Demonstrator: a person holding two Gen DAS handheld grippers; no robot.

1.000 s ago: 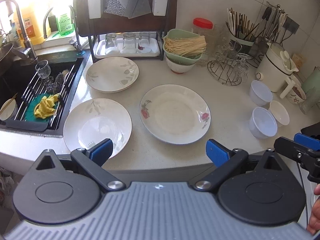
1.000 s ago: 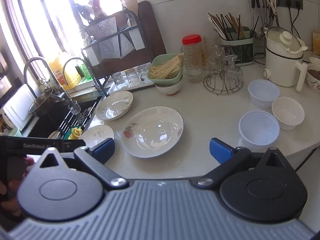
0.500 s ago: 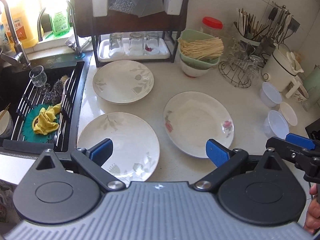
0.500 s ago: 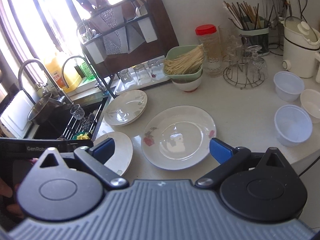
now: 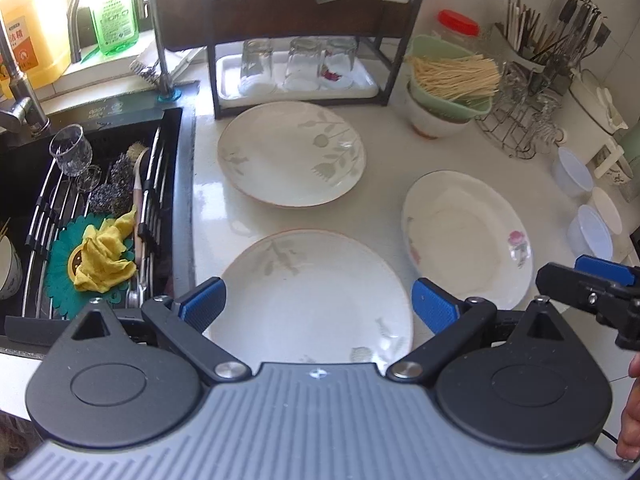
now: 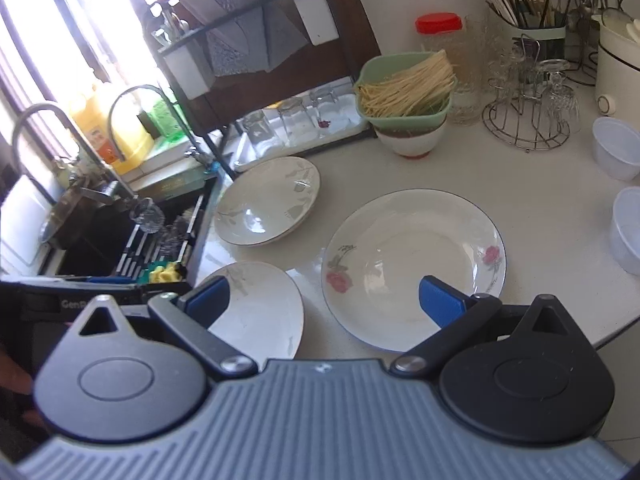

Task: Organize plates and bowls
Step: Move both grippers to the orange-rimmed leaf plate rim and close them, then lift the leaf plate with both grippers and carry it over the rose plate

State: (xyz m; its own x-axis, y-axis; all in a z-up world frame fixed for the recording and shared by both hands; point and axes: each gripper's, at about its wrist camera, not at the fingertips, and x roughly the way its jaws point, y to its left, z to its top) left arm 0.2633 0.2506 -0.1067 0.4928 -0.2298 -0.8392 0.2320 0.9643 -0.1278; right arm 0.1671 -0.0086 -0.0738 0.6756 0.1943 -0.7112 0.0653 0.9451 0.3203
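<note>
Three white plates lie on the counter. A leaf-patterned plate (image 5: 316, 292) lies nearest, and my open, empty left gripper (image 5: 318, 304) hangs just over its near half. A second leaf-patterned plate (image 5: 292, 152) lies behind it. A rose-patterned plate (image 5: 468, 236) lies to the right; in the right wrist view (image 6: 412, 264) my open, empty right gripper (image 6: 324, 300) hovers over its near left edge. Small white bowls (image 5: 592, 232) stand at the far right. The right gripper also shows in the left wrist view (image 5: 592, 288).
A black sink (image 5: 24, 184) with a rack, a glass and a yellow cloth (image 5: 102, 256) is on the left. A dark rack with upturned glasses (image 5: 296, 64) stands behind. A green bowl of noodles (image 5: 452, 76), a wire stand (image 5: 520, 128) and a kettle (image 6: 616, 60) crowd the back right.
Both grippers have moved forward and lower towards the plates. The left one has come over the near leaf-patterned plate, the right one closer to the rose-patterned plate. Both stay open.
</note>
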